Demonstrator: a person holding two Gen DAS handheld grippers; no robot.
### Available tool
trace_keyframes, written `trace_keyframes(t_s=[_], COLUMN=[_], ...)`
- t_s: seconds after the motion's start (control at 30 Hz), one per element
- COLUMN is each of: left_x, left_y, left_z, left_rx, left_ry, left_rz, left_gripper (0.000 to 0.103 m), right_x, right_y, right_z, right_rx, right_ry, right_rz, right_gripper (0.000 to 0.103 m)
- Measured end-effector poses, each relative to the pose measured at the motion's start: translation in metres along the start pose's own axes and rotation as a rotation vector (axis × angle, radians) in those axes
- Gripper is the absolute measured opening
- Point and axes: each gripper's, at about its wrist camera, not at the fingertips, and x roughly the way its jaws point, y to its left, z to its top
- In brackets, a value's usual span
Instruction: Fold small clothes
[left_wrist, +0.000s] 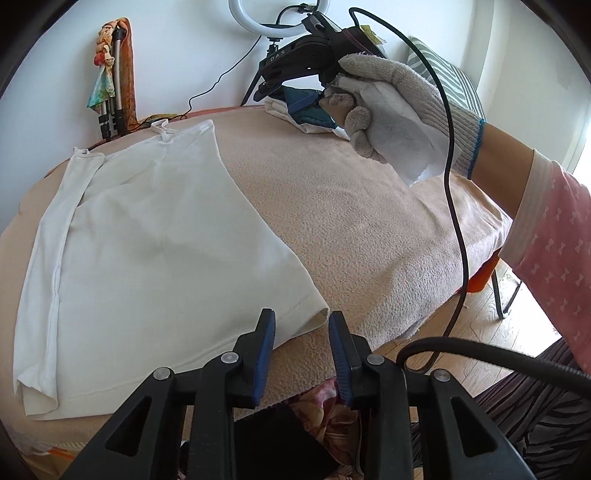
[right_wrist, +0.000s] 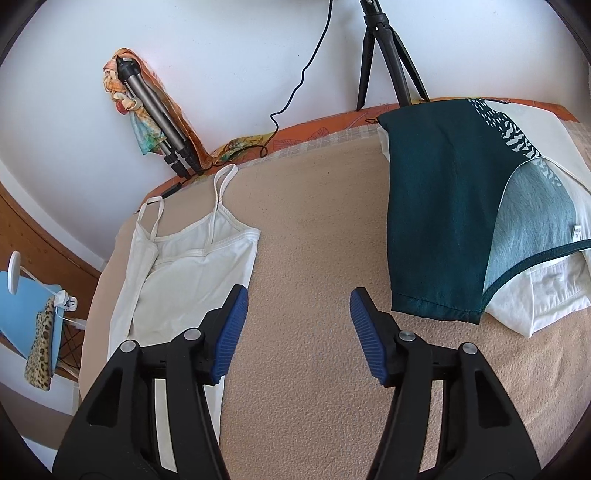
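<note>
A white camisole top (left_wrist: 155, 240) lies flat on the beige blanket (left_wrist: 351, 229), one long side folded inward, straps toward the wall. My left gripper (left_wrist: 301, 328) is open and empty, just above the camisole's near hem corner. In the right wrist view the camisole (right_wrist: 184, 258) lies to the left with its straps up. My right gripper (right_wrist: 297, 306) is open and empty above bare blanket (right_wrist: 314, 240), between the camisole and a pile of folded clothes (right_wrist: 443, 206) with a dark green piece on top. The right gripper's body shows in the left wrist view (left_wrist: 306, 62), held by a gloved hand.
A folded tripod wrapped in a coloured scarf (right_wrist: 147, 118) leans on the wall at the back left. A black tripod (right_wrist: 388, 55) with a ring light (left_wrist: 266, 14) stands at the back. A black cable (left_wrist: 454, 221) hangs on the right. The table's near edge drops to wooden floor (left_wrist: 480, 325).
</note>
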Motion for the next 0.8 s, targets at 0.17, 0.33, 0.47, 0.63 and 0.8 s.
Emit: trace_keyframes(t_s=[0.17, 0.33, 0.47, 0.63, 0.8], left_x=[0.011, 0.016, 0.013, 0.000, -0.010], left_y=[-0.007, -0.007, 0.000, 0.009, 0.019], left_z=[0.006, 0.009, 0.011, 0.013, 0.014], left_rx=[0.024, 0.007, -0.049, -0.075, -0.116], left_ry=[0.005, 0.000, -0.005, -0.038, -0.059], left_rz=[0.031, 0.052, -0.010, -0.051, -0.077], left_gripper=[0.032, 0.022, 0.003, 0.002, 0.002], right_x=[0.019, 0.042, 0.063, 0.080, 0.098], right_y=[-0.006, 0.002, 0.012, 0.022, 0.032], right_z=[0.001, 0.004, 0.007, 0.013, 0.016], right_rx=[0.026, 0.046, 0.066, 0.076, 0.077], right_ry=[0.020, 0.041, 0.070, 0.079, 0.086], right_rz=[0.035, 0.084, 0.112, 0.134, 0.143], right_gripper=[0.061, 0.061, 0.061, 0.061, 0.061])
